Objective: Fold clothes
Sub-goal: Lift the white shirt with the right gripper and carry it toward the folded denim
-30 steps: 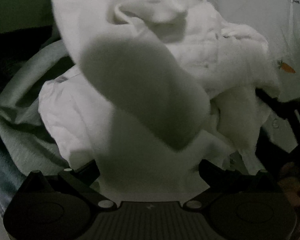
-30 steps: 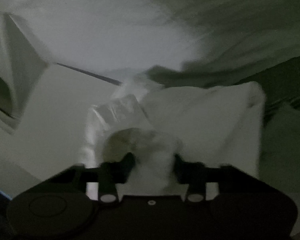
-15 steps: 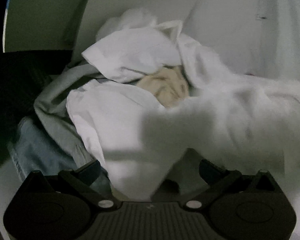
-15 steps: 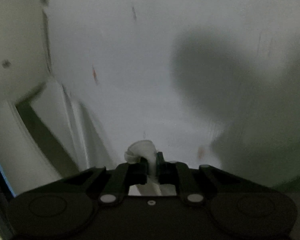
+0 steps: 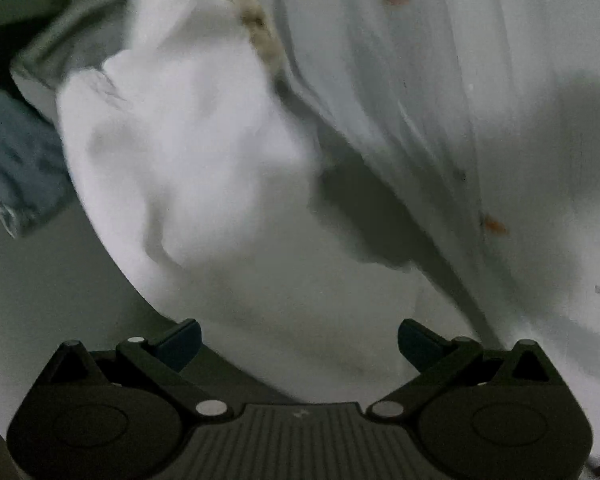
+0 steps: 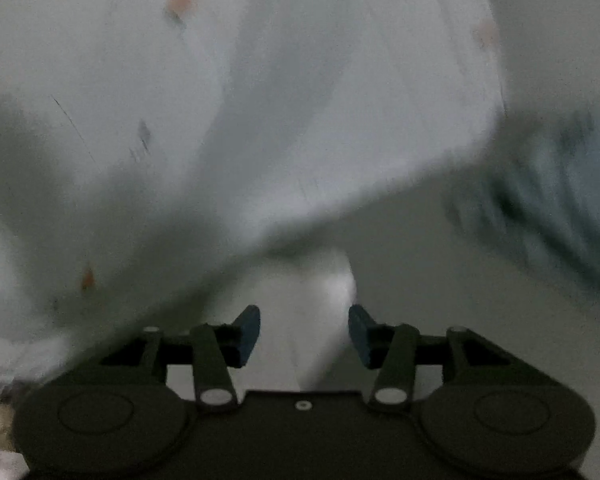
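While both views are dim and smeared by motion, the left tongs (image 5: 299, 338) plainly stand spread wide, their dark pads well apart and pinching nothing. A soft white cotton garment (image 5: 188, 152) lies bunched ahead of them and to their left, its near edge reaching down between the two fingers without touching either pad. Beyond its far edge shows a strip of beige knitted fabric (image 5: 256, 24), and to the far left a crumpled blue denim piece (image 5: 16, 160) sits beside a grey-green cloth (image 5: 72, 36). Ahead and to the right stretches a pale sheet printed with small orange marks (image 5: 460, 100).

The right tongs (image 6: 304, 334) have just been opening and now stand half spread. A fold of white cloth (image 6: 316, 312) lies between the pads; the right pad seems just beside it, the left one apart, so no pinch shows. Ahead, the same pale printed sheet (image 6: 300, 100) fills most of the view, with a blurred blue-grey fabric (image 6: 560, 200) to the right.
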Motion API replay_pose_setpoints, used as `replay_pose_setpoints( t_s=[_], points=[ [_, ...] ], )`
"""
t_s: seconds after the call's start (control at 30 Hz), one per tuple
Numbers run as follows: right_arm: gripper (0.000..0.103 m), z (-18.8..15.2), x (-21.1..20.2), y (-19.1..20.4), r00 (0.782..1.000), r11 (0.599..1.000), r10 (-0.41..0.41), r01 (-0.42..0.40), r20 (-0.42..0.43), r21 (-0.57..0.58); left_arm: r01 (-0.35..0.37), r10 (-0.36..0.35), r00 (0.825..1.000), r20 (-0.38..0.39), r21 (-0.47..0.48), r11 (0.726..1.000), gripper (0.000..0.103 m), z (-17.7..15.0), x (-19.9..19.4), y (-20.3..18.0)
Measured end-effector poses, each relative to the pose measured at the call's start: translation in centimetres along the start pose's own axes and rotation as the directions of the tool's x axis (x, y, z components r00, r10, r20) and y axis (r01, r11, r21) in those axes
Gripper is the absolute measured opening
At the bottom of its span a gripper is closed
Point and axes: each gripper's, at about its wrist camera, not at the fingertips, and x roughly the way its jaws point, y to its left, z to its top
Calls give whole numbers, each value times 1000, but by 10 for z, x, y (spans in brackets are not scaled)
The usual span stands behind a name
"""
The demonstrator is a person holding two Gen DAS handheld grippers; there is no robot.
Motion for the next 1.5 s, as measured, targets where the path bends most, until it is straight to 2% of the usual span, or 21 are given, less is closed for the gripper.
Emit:
replay_pose_setpoints(
  t_s=[0.07, 0.17, 0.27, 0.33, 0.47, 0.5, 0.53, 0.57, 0.6, 0.63, 0.67, 0.73, 0.8, 0.9, 1.0, 1.1, 1.2, 1.3, 1.37, 1.43, 1.5],
  points=[
    [53, -32, 8, -30, 996, 999, -10, 13, -85, 35, -37, 37, 999, -37, -8, 999, 103, -6, 14, 2],
    [56, -70, 29, -37, 981, 995, -39, 57, -192, 87, -117, 115, 991, -71, -19, 993, 102, -6, 34, 14],
    [56, -99, 49, -46, 964, 970, 78, -15, -255, 241, -141, 134, 986, -99, -63, 988, 102, -2, 47, 24],
    [60, -112, 60, -43, 948, 930, 174, -69, -265, 361, -146, 136, 983, -120, -83, 986, 102, 3, 54, 27],
    [67, -128, 85, -21, 910, 857, 285, -100, -301, 506, -156, 151, 980, -131, -34, 987, 102, 13, 65, 24],
    [76, -129, 86, -17, 915, 850, 289, -108, -283, 516, -165, 161, 979, -125, -17, 986, 102, 16, 66, 23],
    [78, -130, 88, -13, 918, 843, 293, -117, -266, 525, -169, 166, 979, -122, -11, 986, 102, 17, 70, 23],
    [75, -125, 92, -8, 912, 839, 316, -139, -263, 525, -171, 168, 978, -120, -10, 985, 102, 18, 74, 25],
    [59, -122, 91, -3, 910, 844, 313, -135, -272, 519, -173, 171, 978, -118, -9, 985, 102, 19, 78, 26],
    [31, -119, 96, 2, 914, 856, 285, -108, -287, 505, -175, 172, 978, -121, -11, 985, 102, 20, 81, 27],
    [19, -115, 99, 4, 914, 855, 286, -109, -287, 507, -177, 174, 976, -127, -16, 984, 102, 21, 86, 29],
    [11, -106, 104, 10, 914, 854, 289, -112, -283, 509, -184, 179, 975, -133, -28, 982, 102, 23, 92, 33],
    [8, -87, 94, 21, 924, 858, 314, -177, -220, 482, -189, 182, 977, -115, -56, 980, 102, 25, 92, 39],
    [5, -54, 66, 26, 930, 821, 363, -294, -52, 490, -190, 182, 980, -77, -112, 975, 97, 30, 90, 50],
    [4, -22, 35, 15, 913, 730, 379, -397, 154, 556, -186, 180, 982, -60, -134, 973, 88, 36, 87, 60],
    [4, 4, 4, -2, 893, 678, 339, -451, 297, 581, -135, 134, 991, -13, -101, 986, 82, 39, 78, 65],
    [3, 20, -31, -27, 873, 679, 266, -470, 408, 564, -121, 124, 992, 37, -74, 990, 81, 40, 66, 71],
    [3, 22, -56, -51, 883, 749, 145, -393, 447, 533, -144, 148, 988, 52, -62, 988, 81, 36, 60, 76],
    [4, 16, -64, -67, 927, 801, 27, -243, 374, 547, -146, 149, 988, 49, -60, 987, 81, 34, 61, 76],
    [4, 3, -59, -81, 963, 800, -67, -104, 261, 591, -135, 137, 990, 42, -55, 989, 81, 33, 59, 76],
    [4, -18, -54, -97, 980, 781, -136, 14, 148, 624, -112, 114, 993, 33, -46, 993, 81, 36, 62, 71]
  ],
)
